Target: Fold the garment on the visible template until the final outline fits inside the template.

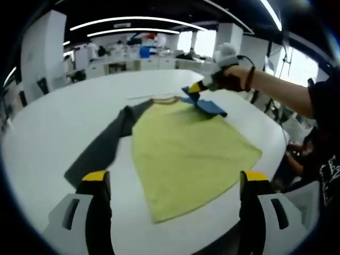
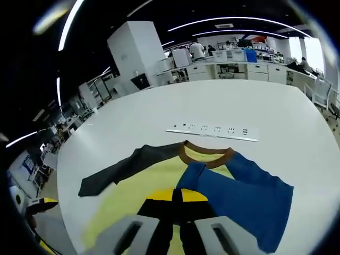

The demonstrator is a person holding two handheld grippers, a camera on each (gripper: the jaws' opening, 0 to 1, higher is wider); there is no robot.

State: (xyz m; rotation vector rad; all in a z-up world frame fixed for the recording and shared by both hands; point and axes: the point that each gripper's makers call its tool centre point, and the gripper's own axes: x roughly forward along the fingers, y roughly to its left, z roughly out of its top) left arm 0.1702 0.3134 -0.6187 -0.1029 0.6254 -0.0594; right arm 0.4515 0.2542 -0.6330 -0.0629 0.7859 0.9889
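**A:** so where are we with the shirt (image 1: 186, 154)? it's lying flat on the white worktop (image 1: 53, 133), yellow body spread out, collar (image 2: 206, 154) pointing away from us. looks to us like one fold is in: the blue sleeve (image 2: 244, 199) is laid over the yellow near the collar instead of sticking out

**B:** yeah and the dark grey sleeve (image 1: 101, 149) is out straight to the side on the worktop, so that one's not done yet. body isn't folded up either, hem is at full length. we'd call it early, maybe a third at best

**A:** tools? our right tool (image 2: 178, 204) has its jaws pressed together right over the shirt at the blue sleeve's edge. can't honestly tell if there's cloth pinched in there or not

**B:** agreed. left tool (image 1: 175, 186) is released, jaws wide apart, hanging near the hem and touching nothing

**A:** and the template? we can't make out an outline on the worktop, just a white power strip (image 2: 212, 131) beyond the collar

**B:** same, so fit can't be judged yet. grey sleeve next, then the body, we reckon
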